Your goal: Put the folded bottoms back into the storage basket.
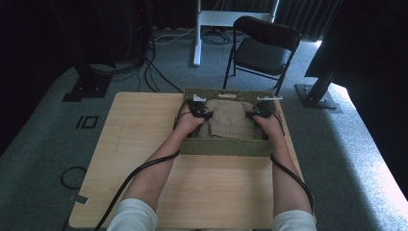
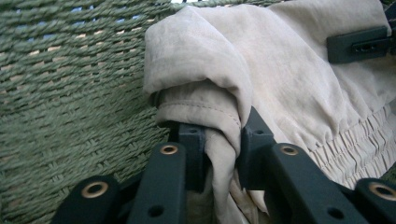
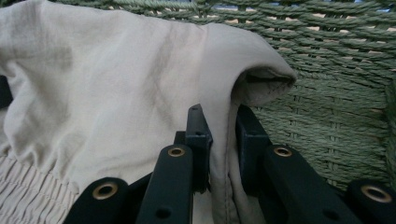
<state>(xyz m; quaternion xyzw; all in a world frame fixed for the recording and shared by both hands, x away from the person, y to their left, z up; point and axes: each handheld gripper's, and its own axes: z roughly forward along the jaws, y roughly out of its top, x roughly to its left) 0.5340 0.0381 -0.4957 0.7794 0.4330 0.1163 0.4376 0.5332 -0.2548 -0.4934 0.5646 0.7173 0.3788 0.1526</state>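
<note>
Two grippers work inside a green woven basket (image 1: pixel 223 147) that sits at the far right of the tabletop (image 1: pixel 139 144): in the high view the left gripper (image 1: pixel 199 111) and the right gripper (image 1: pixel 257 113) each hold one side of a folded beige garment (image 1: pixel 231 120), which lies within the basket, near its far wall. In the left gripper view, the jaws are clamped on a bunched, stitched fold of the garment (image 2: pixel 280 70) just beside the woven wall (image 2: pixel 70 84). In the right gripper view, the jaws pinch a hemmed fold of the cloth (image 3: pixel 116 74), again close to the basket's wall (image 3: pixel 336 116). The fabric looks light, thin and limp, so it should sag between the two holds; gripping doubled hems or the gathered band seems safest against slipping.
</note>
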